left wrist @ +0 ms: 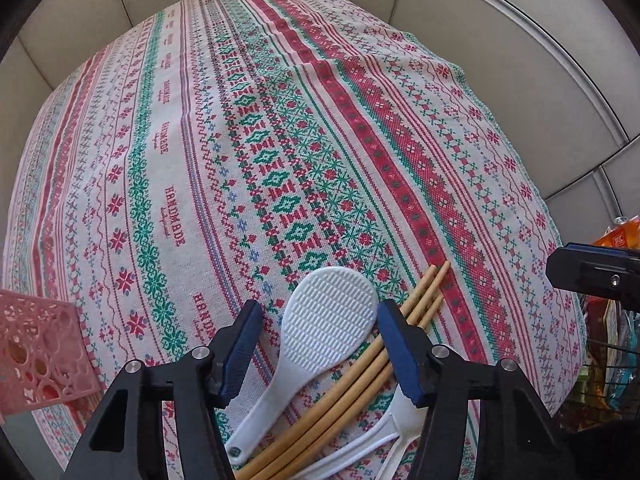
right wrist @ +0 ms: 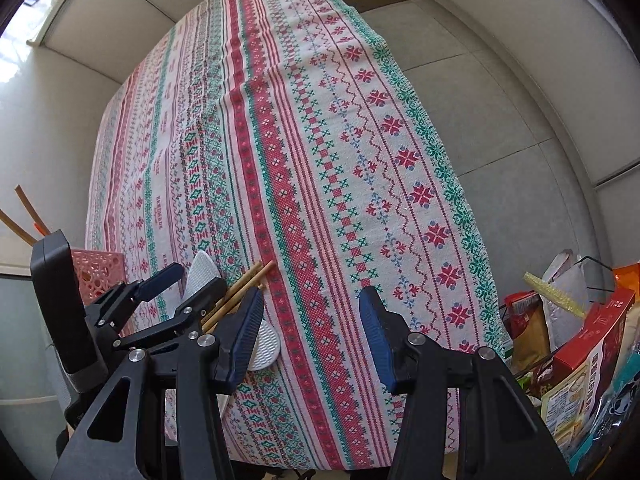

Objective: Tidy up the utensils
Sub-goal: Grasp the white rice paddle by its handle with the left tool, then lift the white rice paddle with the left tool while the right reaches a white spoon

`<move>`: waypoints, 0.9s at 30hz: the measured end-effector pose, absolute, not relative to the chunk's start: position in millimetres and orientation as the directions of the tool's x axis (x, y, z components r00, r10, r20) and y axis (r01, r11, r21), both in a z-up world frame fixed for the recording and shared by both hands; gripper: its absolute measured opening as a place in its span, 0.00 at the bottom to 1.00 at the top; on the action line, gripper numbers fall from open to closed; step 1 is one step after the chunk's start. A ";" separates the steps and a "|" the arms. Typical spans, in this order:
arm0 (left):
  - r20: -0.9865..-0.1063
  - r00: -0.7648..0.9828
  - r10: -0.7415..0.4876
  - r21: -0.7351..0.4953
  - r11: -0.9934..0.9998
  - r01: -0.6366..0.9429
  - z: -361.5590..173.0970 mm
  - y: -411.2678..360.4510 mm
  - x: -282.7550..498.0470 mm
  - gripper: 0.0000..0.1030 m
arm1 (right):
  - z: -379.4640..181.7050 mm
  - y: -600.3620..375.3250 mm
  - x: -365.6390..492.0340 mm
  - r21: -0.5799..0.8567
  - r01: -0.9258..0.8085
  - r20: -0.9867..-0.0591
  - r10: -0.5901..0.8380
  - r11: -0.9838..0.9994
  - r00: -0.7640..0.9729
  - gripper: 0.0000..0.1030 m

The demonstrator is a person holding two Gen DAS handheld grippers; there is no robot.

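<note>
A white rice paddle (left wrist: 320, 320) lies on the patterned tablecloth (left wrist: 280, 140) between the fingers of my open left gripper (left wrist: 318, 354). Several bamboo chopsticks (left wrist: 416, 304) lie beside it, passing under the right finger. A second white paddle (left wrist: 396, 432) lies under them near the front edge. A pink perforated basket (left wrist: 40, 352) stands at the left edge. In the right wrist view my right gripper (right wrist: 310, 338) is open and empty above the cloth, with the left gripper (right wrist: 188, 284), paddle (right wrist: 202, 272), chopsticks (right wrist: 244, 284), second paddle (right wrist: 264, 346) and basket (right wrist: 98, 274) to its left.
A wire basket of food packages (right wrist: 580, 344) stands off the table's right edge. Chopsticks (right wrist: 24, 212) stick up at the far left of the right wrist view. The right gripper's finger (left wrist: 592, 272) shows at the right in the left wrist view. Tiled floor surrounds the table.
</note>
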State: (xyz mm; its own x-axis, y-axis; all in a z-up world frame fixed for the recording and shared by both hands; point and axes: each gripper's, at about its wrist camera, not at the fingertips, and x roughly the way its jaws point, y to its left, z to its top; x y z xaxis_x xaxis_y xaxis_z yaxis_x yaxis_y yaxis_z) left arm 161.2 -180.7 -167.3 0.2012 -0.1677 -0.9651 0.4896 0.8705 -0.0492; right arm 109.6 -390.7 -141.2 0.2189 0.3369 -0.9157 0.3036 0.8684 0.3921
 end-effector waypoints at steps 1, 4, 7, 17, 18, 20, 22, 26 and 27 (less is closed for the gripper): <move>-0.964 0.206 -0.166 -0.044 0.869 0.494 -167.5 -181.6 161.5 0.60 | -141.2 -392.0 109.8 0.392 0.305 -0.916 0.337 0.868 0.219 0.51; -0.962 0.231 -0.145 -0.010 0.865 0.502 -168.0 -186.5 163.2 0.49 | -141.7 -393.6 110.1 0.393 0.310 -0.916 0.338 0.866 0.216 0.51; -0.961 0.239 -0.138 0.001 0.864 0.503 -169.6 -195.0 171.8 0.44 | -143.2 -392.5 109.7 0.390 0.304 -0.918 0.339 0.869 0.208 0.51; -0.960 0.218 -0.177 -0.068 0.899 0.432 -158.0 -160.3 187.0 0.03 | -150.6 -373.0 113.7 0.401 0.275 -0.916 0.370 0.874 0.159 0.51; -0.958 0.219 -0.184 -0.074 0.899 0.432 -158.3 -157.7 184.4 0.04 | -151.1 -370.6 114.0 0.407 0.272 -0.913 0.378 0.872 0.156 0.51; -0.956 0.208 -0.206 -0.104 0.902 0.418 -156.6 -153.3 184.3 0.13 | -151.4 -367.1 114.3 0.427 0.275 -0.904 0.398 0.861 0.156 0.51; -0.952 0.185 -0.244 -0.154 0.905 0.397 -156.7 -150.2 180.7 0.33 | -150.7 -365.9 114.9 0.439 0.280 -0.898 0.409 0.854 0.161 0.51; -0.950 0.170 -0.261 -0.186 0.914 0.361 -157.4 -155.1 179.2 0.57 | -151.3 -365.1 115.7 0.432 0.284 -0.901 0.401 0.856 0.163 0.51; -0.954 0.174 -0.245 -0.171 0.918 0.359 -159.3 -159.5 178.2 0.57 | -151.8 -365.1 116.0 0.432 0.284 -0.902 0.402 0.856 0.161 0.51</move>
